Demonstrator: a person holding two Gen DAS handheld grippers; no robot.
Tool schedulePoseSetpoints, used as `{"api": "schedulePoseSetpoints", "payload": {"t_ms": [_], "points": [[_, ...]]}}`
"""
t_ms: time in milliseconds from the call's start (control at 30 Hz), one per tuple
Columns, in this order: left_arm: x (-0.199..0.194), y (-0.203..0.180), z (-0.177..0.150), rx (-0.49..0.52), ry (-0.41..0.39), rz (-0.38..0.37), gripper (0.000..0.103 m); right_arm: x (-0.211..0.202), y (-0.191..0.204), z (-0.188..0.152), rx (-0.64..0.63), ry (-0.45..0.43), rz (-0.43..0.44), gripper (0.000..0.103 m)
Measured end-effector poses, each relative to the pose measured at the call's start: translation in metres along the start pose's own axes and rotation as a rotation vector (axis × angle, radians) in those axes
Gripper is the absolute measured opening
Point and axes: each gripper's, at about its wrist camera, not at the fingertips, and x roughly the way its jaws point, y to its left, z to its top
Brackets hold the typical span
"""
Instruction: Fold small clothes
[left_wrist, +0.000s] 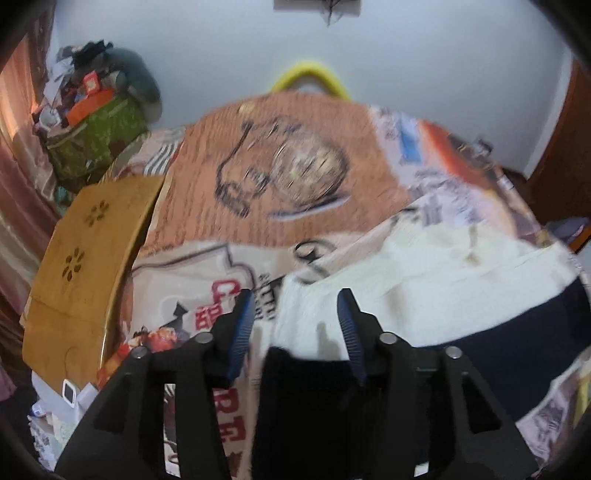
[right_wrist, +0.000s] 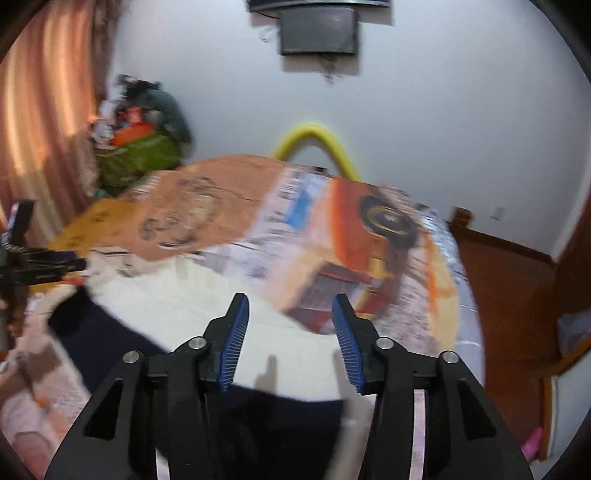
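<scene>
Bedspread is lying cluttered under the white-and-navy garment; both claws, left gripper and right gripper, are hanging spread, gripping nothing. I'd be re-pinching corners evenly.

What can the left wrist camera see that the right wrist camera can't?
Only the left wrist view shows the white box beside the bed and the red letters printed on the bedspread.

Only the right wrist view shows the dark screen high on the wall, the wooden floor, and the left gripper seen from the side.

Both show the white and dark garment lying on the bed, the yellow hoop, the green bag and the yellow-brown board. The right gripper is open, holding nothing.
</scene>
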Motion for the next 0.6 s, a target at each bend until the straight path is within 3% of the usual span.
{"api": "schedulePoseSetpoints", "payload": {"t_ms": [33,167,267,467,533,600], "points": [[-0.006,-0.005,0.001,0.006,-0.009,-0.011,0.055,-0.001,0.01,0.001,-0.008,0.002,0.032,0.045],[-0.015,-0.034,-0.005,0.049,-0.01,-0.1,0.058,0.007,0.048,-0.007,-0.039,0.025,0.132,0.045],[-0.008,-0.053,-0.014,0.084,0.009,-0.127,0.062,0.024,0.075,-0.021,-0.071,0.076,0.179,0.047],[0.03,-0.074,-0.041,0.144,0.108,-0.092,0.065,0.066,0.103,-0.053,-0.143,0.202,0.173,0.054],[0.038,-0.07,-0.052,0.151,0.107,-0.073,0.078,0.067,0.095,-0.06,-0.124,0.193,0.184,0.054],[0.035,-0.059,-0.058,0.138,0.088,-0.058,0.083,0.063,0.083,-0.063,-0.095,0.19,0.184,0.054]]}}
